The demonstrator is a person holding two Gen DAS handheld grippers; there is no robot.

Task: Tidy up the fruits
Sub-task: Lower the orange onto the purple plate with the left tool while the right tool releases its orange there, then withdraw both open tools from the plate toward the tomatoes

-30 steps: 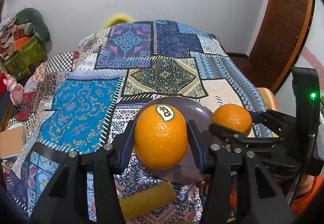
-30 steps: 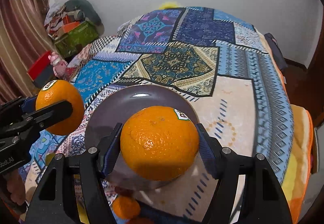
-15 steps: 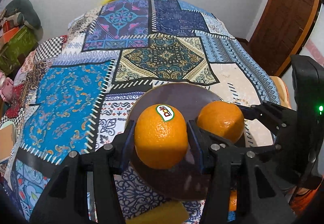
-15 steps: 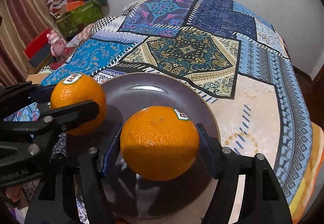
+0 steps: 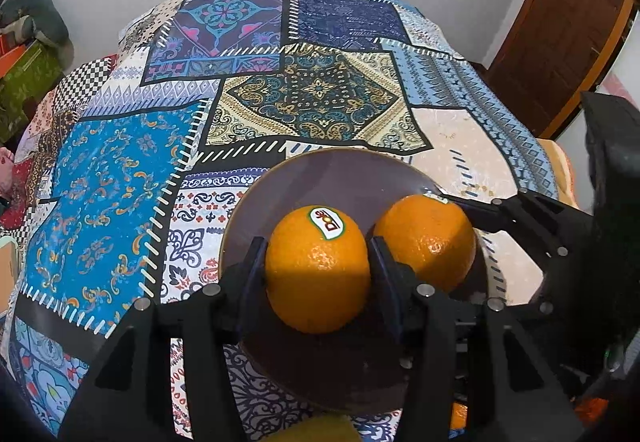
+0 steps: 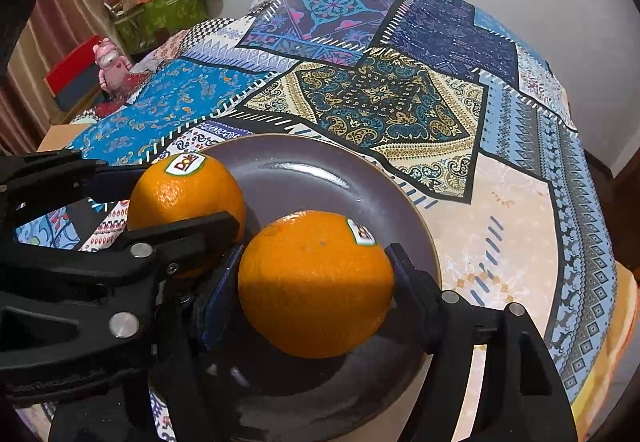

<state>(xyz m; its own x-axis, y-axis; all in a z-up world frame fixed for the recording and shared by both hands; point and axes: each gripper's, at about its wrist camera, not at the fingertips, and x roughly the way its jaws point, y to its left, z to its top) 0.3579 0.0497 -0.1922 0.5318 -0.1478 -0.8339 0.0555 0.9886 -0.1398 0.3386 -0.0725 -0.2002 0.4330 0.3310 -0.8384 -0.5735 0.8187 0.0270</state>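
Two oranges with brand stickers are held side by side low over a dark purple plate (image 5: 332, 178) on a patchwork bedspread. My left gripper (image 5: 317, 242) is shut on the left orange (image 5: 316, 278), pads pressing both its sides. My right gripper (image 6: 315, 249) is shut on the right orange (image 6: 316, 290). In the right wrist view the left orange (image 6: 186, 190) sits at the plate's (image 6: 304, 170) left edge, almost touching the right one. In the left wrist view the right orange (image 5: 428, 242) shows just right of mine. Whether either fruit rests on the plate I cannot tell.
A yellow object (image 5: 320, 430) and another orange fruit (image 5: 458, 414) lie near the plate's front edge, partly hidden. The bedspread (image 5: 120, 202) stretches away behind the plate. Boxes and clutter (image 6: 160, 10) and a pink toy (image 6: 108, 60) sit beside the bed; a wooden door (image 5: 560, 22) is at right.
Both grippers have come down and in over the plate, each still gripping its orange. The two oranges are now much closer together and lower.
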